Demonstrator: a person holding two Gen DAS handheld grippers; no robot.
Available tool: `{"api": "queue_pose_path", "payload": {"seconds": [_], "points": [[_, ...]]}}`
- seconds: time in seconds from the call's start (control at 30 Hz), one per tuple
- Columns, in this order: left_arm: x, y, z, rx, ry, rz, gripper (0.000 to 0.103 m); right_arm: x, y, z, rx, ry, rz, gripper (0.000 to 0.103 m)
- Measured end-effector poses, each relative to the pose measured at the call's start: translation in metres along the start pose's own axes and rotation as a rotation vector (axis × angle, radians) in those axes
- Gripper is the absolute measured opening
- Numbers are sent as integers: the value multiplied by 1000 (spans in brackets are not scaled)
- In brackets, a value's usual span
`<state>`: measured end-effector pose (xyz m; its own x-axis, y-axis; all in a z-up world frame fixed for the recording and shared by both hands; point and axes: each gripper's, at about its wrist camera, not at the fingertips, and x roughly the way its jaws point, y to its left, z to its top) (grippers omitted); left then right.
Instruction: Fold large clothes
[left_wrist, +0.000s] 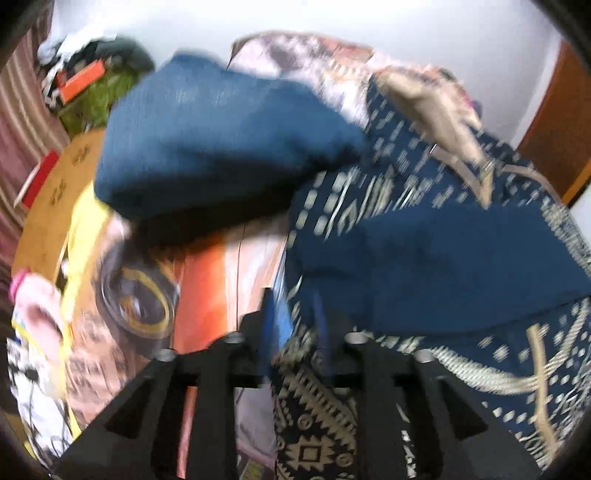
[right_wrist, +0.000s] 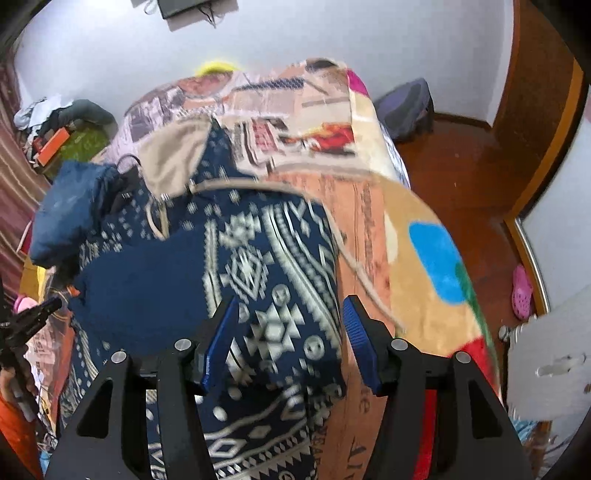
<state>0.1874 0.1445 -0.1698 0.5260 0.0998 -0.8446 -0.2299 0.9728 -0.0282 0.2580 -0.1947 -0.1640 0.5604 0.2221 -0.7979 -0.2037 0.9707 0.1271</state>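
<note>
A large navy hooded garment with a cream geometric pattern (right_wrist: 258, 258) lies on the bed's colourful blanket (right_wrist: 369, 229); its beige-lined hood (right_wrist: 173, 162) points to the far end and a plain blue sleeve (right_wrist: 70, 214) bulges at the left. In the left wrist view the garment (left_wrist: 424, 251) fills the right half, sleeve (left_wrist: 221, 147) raised across the middle. My left gripper (left_wrist: 291, 332) is shut on the garment's patterned edge. My right gripper (right_wrist: 291, 343) is open, its blue pads (right_wrist: 219, 343) either side of the garment's hem. The left gripper shows at the left edge of the right wrist view (right_wrist: 33, 317).
The bed runs away from me towards a white wall. A wooden floor (right_wrist: 461, 177) lies to the right with a dark bag (right_wrist: 406, 107) and a pink clog (right_wrist: 522, 291). A cluttered pile (right_wrist: 62, 125) and striped curtain (left_wrist: 18, 122) stand at the left. A round wooden table (left_wrist: 55, 192) holds small items.
</note>
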Motion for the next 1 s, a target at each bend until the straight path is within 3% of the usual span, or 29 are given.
{"api": "queue_pose_path", "payload": {"seconds": [0.03, 0.1, 0.23, 0.43, 0.73, 0.9, 1.0], "points": [[-7, -3, 8, 15, -28, -4, 46, -3, 3, 6, -6, -15, 5, 54], [-21, -12, 27, 49, -94, -9, 56, -8, 7, 18, -17, -45, 17, 54], [-35, -30, 67, 98, -171, -46, 58, -17, 20, 46, -52, -109, 25, 54], [-25, -50, 128, 117, -216, -90, 63, -15, 42, 89, -104, -185, 63, 56], [71, -63, 208, 27, -42, -152, 63, 48, 71, 149, -124, -147, 106, 57], [122, -70, 226, -16, 46, -171, 63, 108, 83, 176, -107, -52, 118, 57], [155, -73, 236, -64, 128, -228, 63, 146, 88, 186, -97, 24, 117, 57]]}}
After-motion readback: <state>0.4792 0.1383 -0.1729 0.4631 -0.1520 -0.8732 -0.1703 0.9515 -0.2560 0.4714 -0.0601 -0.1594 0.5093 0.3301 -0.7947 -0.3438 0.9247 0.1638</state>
